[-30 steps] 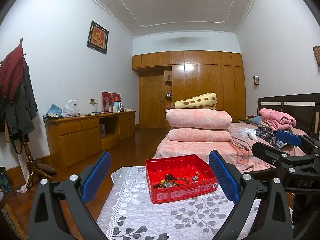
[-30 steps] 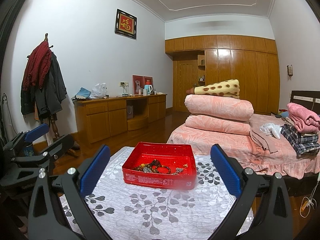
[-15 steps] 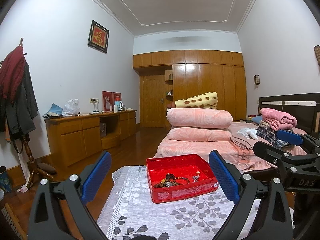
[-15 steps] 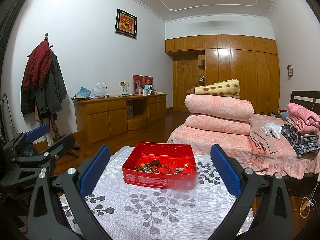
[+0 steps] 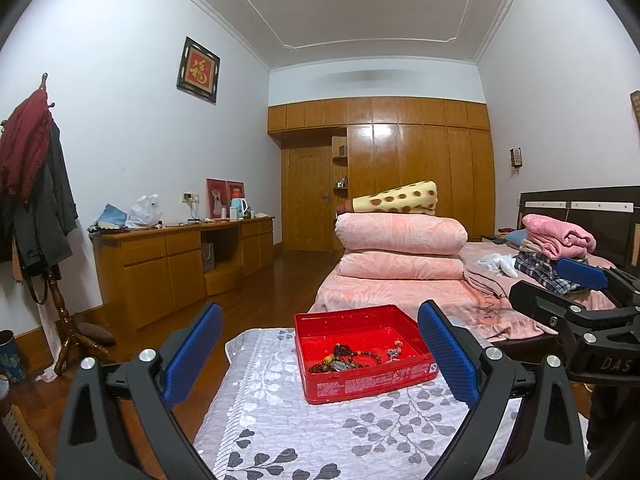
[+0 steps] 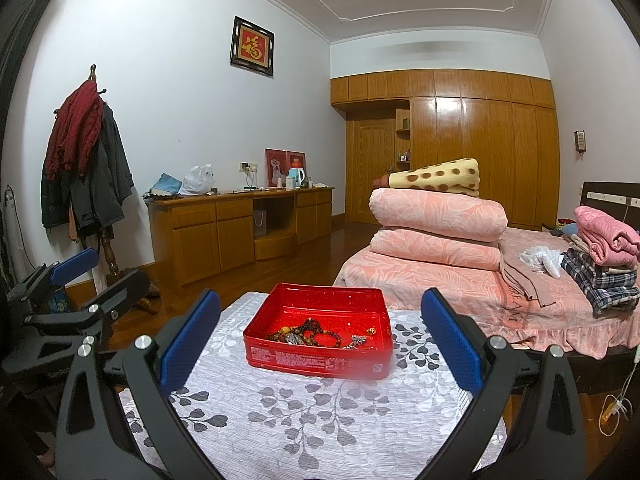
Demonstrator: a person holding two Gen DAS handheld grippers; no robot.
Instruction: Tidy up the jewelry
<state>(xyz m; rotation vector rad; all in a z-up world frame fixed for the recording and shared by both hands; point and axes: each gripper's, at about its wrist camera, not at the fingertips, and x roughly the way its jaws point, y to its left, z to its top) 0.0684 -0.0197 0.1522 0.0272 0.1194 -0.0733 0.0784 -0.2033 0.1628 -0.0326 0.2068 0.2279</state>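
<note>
A red tin box (image 5: 362, 376) (image 6: 316, 354) sits open on a table with a grey leaf-pattern cloth (image 5: 288, 436) (image 6: 304, 420). In it lie tangled bead bracelets (image 5: 344, 358) (image 6: 306, 334) and a small metal piece (image 5: 394, 354) (image 6: 360, 338). My left gripper (image 5: 320, 352) is open and empty, held short of the box. My right gripper (image 6: 320, 346) is open and empty, also short of the box. Each gripper shows at the edge of the other's view: the right one (image 5: 576, 296), the left one (image 6: 68, 284).
A bed (image 6: 560, 300) with folded pink quilts (image 5: 400, 248) and clothes stands behind the table at right. A wooden desk (image 5: 180, 264) runs along the left wall. A coat stand (image 6: 88, 152) with coats is at far left. Wooden floor lies between.
The left view has shifted very slightly; the box sits a touch further right in it. The right gripper has not visibly moved. Both stay open.
</note>
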